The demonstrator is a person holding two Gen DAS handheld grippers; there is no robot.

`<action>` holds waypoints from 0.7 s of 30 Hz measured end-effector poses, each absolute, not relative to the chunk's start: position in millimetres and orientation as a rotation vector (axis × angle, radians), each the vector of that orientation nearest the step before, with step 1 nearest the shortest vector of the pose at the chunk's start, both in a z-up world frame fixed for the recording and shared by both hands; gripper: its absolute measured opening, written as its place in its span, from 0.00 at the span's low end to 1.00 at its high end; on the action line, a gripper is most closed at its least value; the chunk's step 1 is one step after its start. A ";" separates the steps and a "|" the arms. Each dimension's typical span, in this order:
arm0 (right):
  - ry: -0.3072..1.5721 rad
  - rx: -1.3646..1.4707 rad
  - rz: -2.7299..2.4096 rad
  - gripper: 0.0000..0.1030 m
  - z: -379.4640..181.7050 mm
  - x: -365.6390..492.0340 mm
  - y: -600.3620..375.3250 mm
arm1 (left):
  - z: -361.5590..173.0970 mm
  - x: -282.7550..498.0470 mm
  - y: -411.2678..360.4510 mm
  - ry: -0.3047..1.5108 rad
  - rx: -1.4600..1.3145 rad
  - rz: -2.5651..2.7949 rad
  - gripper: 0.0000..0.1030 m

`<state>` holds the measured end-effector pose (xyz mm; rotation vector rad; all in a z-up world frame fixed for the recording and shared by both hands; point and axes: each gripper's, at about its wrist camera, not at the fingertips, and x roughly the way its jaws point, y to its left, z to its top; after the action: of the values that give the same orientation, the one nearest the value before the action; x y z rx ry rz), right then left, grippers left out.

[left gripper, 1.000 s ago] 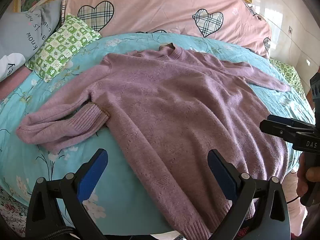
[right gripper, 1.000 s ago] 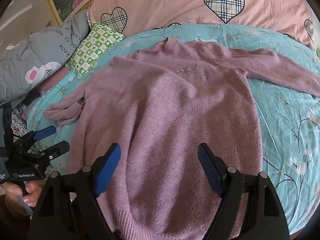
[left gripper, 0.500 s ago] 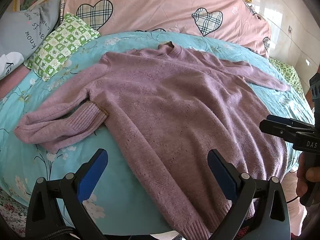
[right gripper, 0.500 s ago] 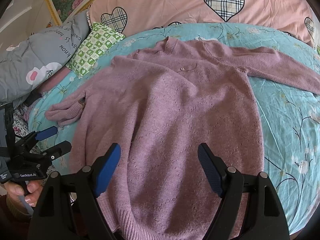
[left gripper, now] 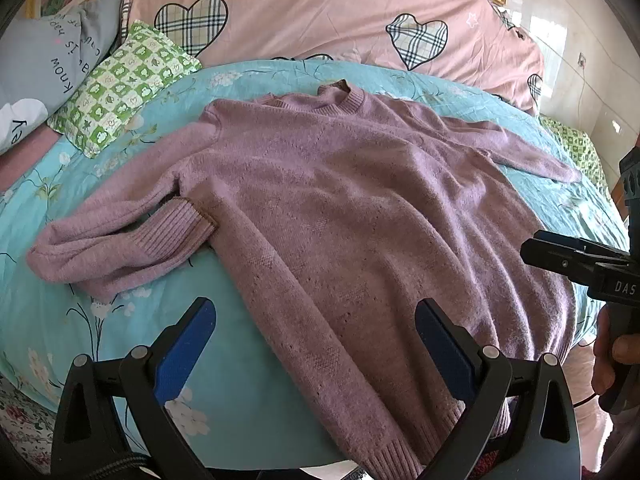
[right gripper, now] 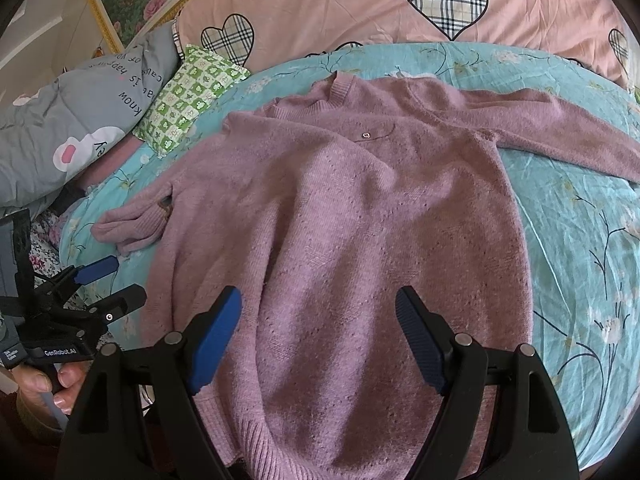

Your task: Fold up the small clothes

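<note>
A mauve knitted sweater (left gripper: 340, 208) lies spread flat on the bed, collar at the far side, hem at the near edge. It also shows in the right wrist view (right gripper: 360, 216). One sleeve (left gripper: 120, 244) is folded back on itself at the left, its cuff against the body. The other sleeve (right gripper: 560, 132) stretches out to the right. My left gripper (left gripper: 316, 336) is open and empty above the sweater's near left side. My right gripper (right gripper: 318, 320) is open and empty above the hem.
The bed has a teal flowered sheet (left gripper: 100, 320). A green checked pillow (left gripper: 124, 80), a grey printed quilt (right gripper: 80, 112) and a pink heart-patterned quilt (left gripper: 340, 12) lie along the far side. The bed's edge runs close under both grippers.
Both grippers have drifted slightly; the sweater appears a little lower and nearer in the views. Nothing was taken hold of.
</note>
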<state>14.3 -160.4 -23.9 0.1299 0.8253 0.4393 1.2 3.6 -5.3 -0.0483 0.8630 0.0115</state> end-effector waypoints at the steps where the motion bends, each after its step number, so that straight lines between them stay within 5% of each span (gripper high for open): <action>1: 0.825 0.131 0.440 0.77 -24.0 14.2 -160.2 | -5.4 1.1 3.7 0.863 -0.049 0.012 0.97; 21: 0.807 0.139 0.445 0.77 -26.1 14.5 -156.7 | -7.8 2.8 5.6 0.805 -0.034 0.015 0.97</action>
<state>14.5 -156.7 -26.1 0.1391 0.8065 0.4447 2.8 5.6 -7.8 -0.0344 0.8046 0.0148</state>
